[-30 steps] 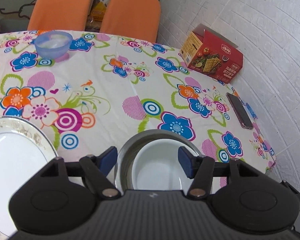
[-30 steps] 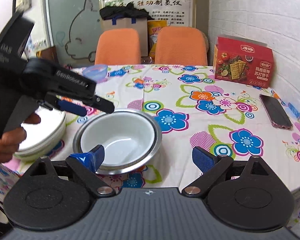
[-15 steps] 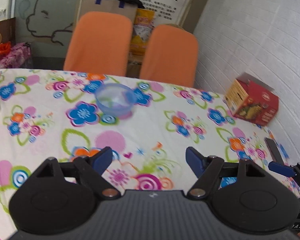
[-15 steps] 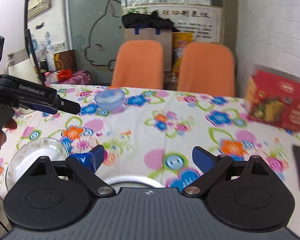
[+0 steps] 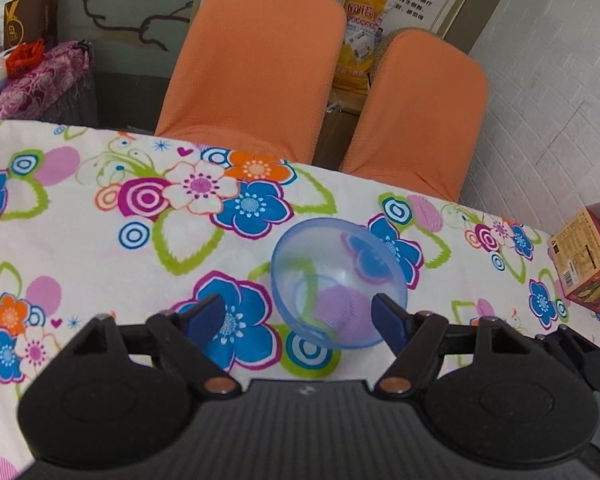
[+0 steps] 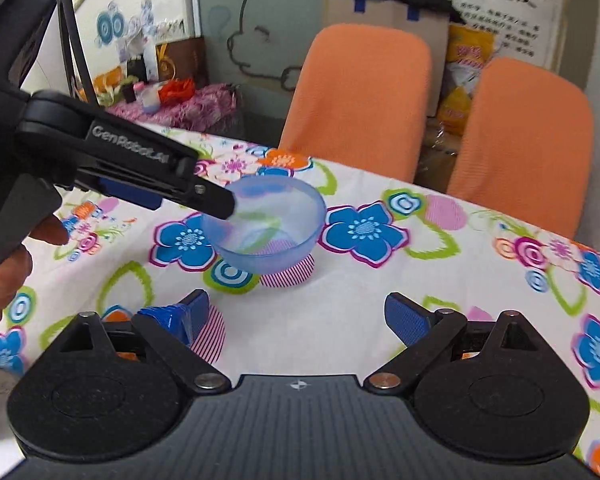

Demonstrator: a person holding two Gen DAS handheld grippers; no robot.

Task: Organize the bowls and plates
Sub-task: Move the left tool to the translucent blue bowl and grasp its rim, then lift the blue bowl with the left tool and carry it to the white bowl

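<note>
— On the counter (image 5: 80, 240), under that flowered cloth, where did we find the blue bowl (image 5: 338, 282)?

— We found it standing upright near the far edge, in front of the two orange chairs (image 5: 256, 76). It was see-through, so the cloth's pattern showed through its wall.

— And our left tool (image 5: 300, 318)?

— We had it right at the bowl. From the left wrist view its two blue pads stood wide apart, one just beside the bowl's right side, the other well out to the left over a blue flower. The bowl sat off-centre, toward the right-hand pad. From the right wrist view the same left tool (image 6: 230, 210) reached in from the left with its tip at the bowl's (image 6: 266, 226) near-left rim. We could not tell whether the tip was touching the rim or only in front of it.

— Was a hand visible?

— Yes, our left hand (image 6: 4, 264) showed at the left edge of the right wrist view, wrapped around the grip.

— What about the right tool (image 6: 298, 318)?

— We kept it spread apart too, with nothing between its pads, above bare cloth nearer to us than the bowl and clearly separate from it.

— Anything else on the counter?

— We saw a red cracker box (image 5: 588, 264) at the right edge, by the white brick wall, well apart from the bowl.
</note>
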